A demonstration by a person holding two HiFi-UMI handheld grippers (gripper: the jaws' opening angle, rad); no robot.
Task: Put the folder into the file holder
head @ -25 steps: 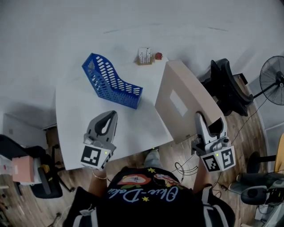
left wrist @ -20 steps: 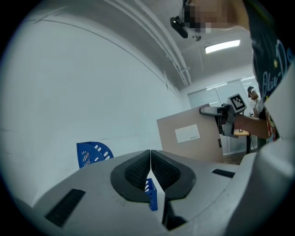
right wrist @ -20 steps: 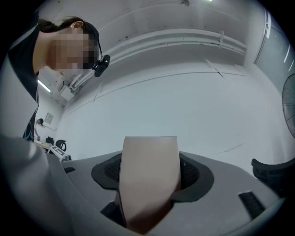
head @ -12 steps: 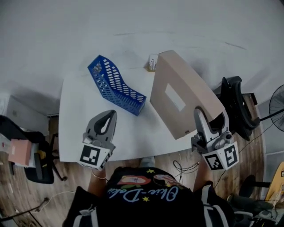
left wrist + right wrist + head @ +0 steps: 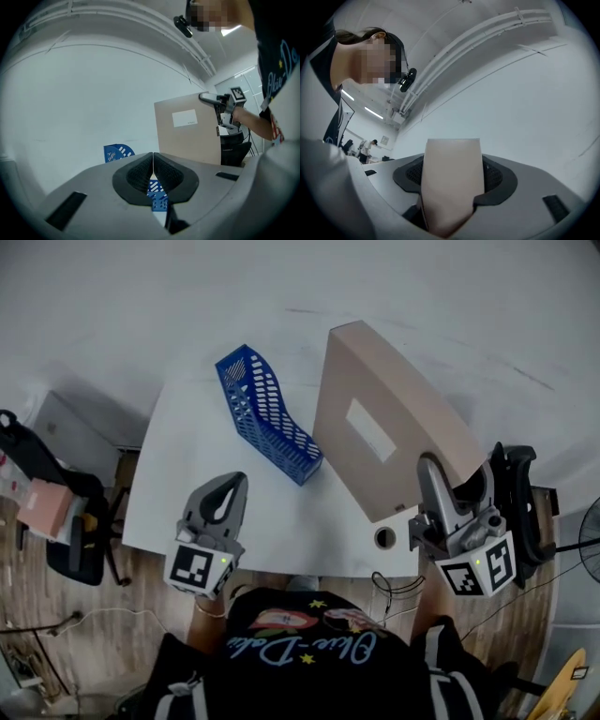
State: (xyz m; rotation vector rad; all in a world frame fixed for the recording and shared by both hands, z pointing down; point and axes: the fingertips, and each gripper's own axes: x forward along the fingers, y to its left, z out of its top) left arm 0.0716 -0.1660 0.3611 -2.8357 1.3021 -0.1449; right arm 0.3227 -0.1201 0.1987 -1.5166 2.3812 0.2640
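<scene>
Head view alone takes in the whole white table (image 5: pixel 202 493); each gripper view shows only wall and ceiling beyond its own jaws.

The beige folder (image 5: pixel 394 427) is the biggest thing above the table. It is held up off the surface and tilted, and it hides the table's right part. The left gripper view shows its flat face (image 5: pixel 187 140) standing upright, which the head view only foreshortens. The right gripper view gets only a narrow strip of it (image 5: pixel 452 187), running up between the pads and cut off at the bottom edge.

The blue perforated file holder (image 5: pixel 272 418) stands on the table just left of the folder, with nothing in it. Whether the folder's edge touches it cannot be told from above. In the left gripper view it is mostly hidden behind the gripper's body, apart from one rounded end (image 5: pixel 117 152) and a scrap seen through the gap below the jaws. The right gripper view does not show it.

The right gripper (image 5: pixel 429 467) is clamped on the folder's near lower corner. The left gripper (image 5: pixel 234 482) hovers over the table's near edge with its jaws pressed together on nothing.

A white label (image 5: pixel 370 430) sits on the folder's face; its print is too small to read. A round cable hole (image 5: pixel 384 538) shows in the table beside the right gripper.
</scene>
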